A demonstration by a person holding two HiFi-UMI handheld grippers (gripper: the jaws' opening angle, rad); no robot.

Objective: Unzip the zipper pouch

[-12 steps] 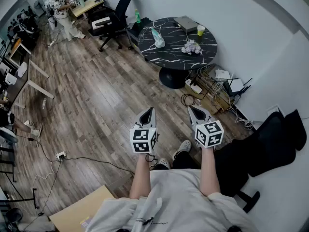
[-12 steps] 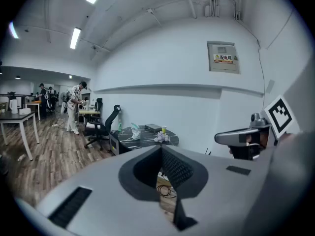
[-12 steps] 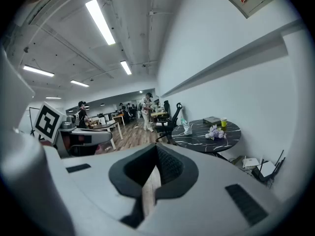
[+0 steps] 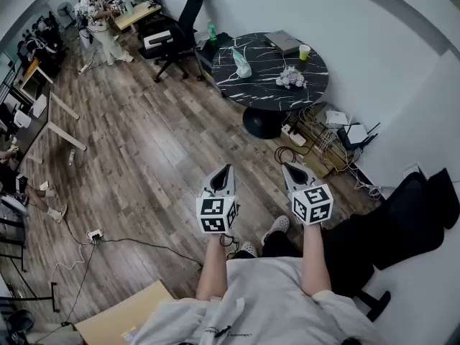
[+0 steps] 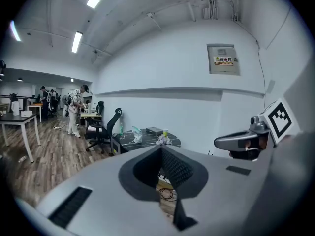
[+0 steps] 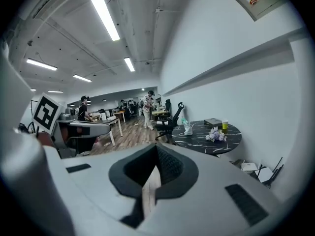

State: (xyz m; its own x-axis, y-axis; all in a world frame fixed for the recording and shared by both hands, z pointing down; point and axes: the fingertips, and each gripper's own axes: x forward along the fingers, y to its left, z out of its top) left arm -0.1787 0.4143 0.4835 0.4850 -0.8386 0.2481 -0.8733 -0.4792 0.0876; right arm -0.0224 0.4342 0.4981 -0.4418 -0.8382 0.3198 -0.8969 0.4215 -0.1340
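Note:
Both grippers are held side by side in front of the person, above the wooden floor, pointing toward a round black marble table point(image 4: 251, 85). My left gripper point(image 4: 225, 169) is shut with nothing in it, and so is my right gripper point(image 4: 289, 167). On the table's left part stands a pale bag-like thing point(image 4: 241, 63), too small to tell whether it is the zipper pouch. It also shows far off in the left gripper view as a pale bag point(image 5: 137, 134), and in the right gripper view as a pale bag point(image 6: 187, 128). Both grippers are well short of the table.
On the table lie a purple-white bunch point(image 4: 291, 77), a green cup point(image 4: 305, 51) and a grey flat box point(image 4: 282, 42). Cables and boxes point(image 4: 316, 146) clutter the floor behind it. Black office chairs point(image 4: 176, 38) stand at the left, a black chair point(image 4: 402, 221) at the right. A person point(image 4: 97, 13) stands far back.
The head view has shifted a little, so the table and grippers sit slightly lower and further right in the picture. Both grippers remain shut and side by side.

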